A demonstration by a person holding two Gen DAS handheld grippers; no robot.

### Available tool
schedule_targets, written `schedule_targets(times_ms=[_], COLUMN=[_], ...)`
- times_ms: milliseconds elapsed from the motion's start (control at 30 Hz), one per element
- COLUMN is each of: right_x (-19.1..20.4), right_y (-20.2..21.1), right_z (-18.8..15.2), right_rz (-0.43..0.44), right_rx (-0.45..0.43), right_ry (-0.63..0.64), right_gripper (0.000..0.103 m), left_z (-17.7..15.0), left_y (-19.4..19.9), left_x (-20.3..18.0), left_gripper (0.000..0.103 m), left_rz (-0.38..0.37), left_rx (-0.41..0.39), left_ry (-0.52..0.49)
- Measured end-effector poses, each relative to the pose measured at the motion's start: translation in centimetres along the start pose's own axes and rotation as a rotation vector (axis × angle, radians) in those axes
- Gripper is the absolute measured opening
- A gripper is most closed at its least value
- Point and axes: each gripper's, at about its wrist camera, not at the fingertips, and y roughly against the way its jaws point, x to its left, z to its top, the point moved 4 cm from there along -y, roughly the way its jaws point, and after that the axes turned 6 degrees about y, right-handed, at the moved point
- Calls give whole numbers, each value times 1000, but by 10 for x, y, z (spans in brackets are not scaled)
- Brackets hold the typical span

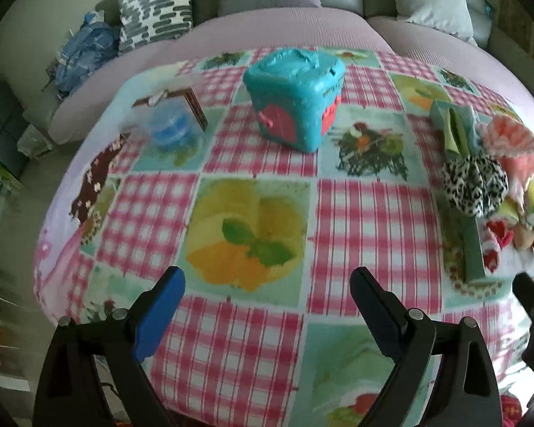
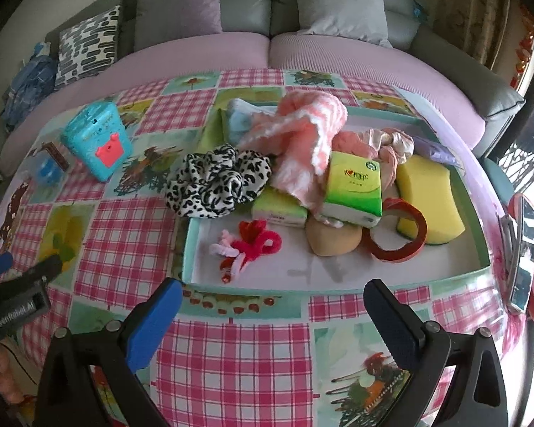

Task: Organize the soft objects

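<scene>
We see a shallow green-rimmed tray [image 2: 192, 249] heaped with soft things: a leopard-print scrunchie [image 2: 217, 181] draped over its left rim, a pink-and-white cloth [image 2: 302, 131] crumpled behind it, a green tissue pack [image 2: 354, 185] tilted on another pack, a yellow sponge [image 2: 430, 195] at right, a tan puff [image 2: 333, 238], and red and pink pipe cleaners [image 2: 249, 249] lying in front.

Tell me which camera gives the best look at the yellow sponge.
The right wrist view: the yellow sponge lies unobstructed at the right side of the shallow tray. In the left wrist view that tray sits at the far right edge, and no sponge can be made out.
</scene>
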Motion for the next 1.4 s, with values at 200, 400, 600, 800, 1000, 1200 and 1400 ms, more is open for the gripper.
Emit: schedule_targets(times_ms=[200,400,600,800,1000,1200,1400], right_x=[0,2,2,-1,-4,-5,-5], right_y=[0,0,-3,-7,-11,-14,-15], right_z=[1,3,4,3,1,-1,-1], right_rz=[-8,-14,-26,-38,-41,-39,-39], right_rx=[-5,-10,-1,18,36,49,56], right_ry=[4,14,23,24,14,12,9], right_gripper=[103,103,103,103,103,103,103], left_z=[-1,1,1,0,0,0,0], left_y=[6,3,-4,-12,-17,-19,-20], left_x=[-1,-2,-5,-4,-5,-5,-4], left_gripper=[94,94,94,94,94,94,94], left_rz=[-17,-23,-24,-33,-37,-39,-39], left_rx=[4,10,29,47,60,67,70], left_ry=[0,-6,-19,-17,-19,-20,-21])
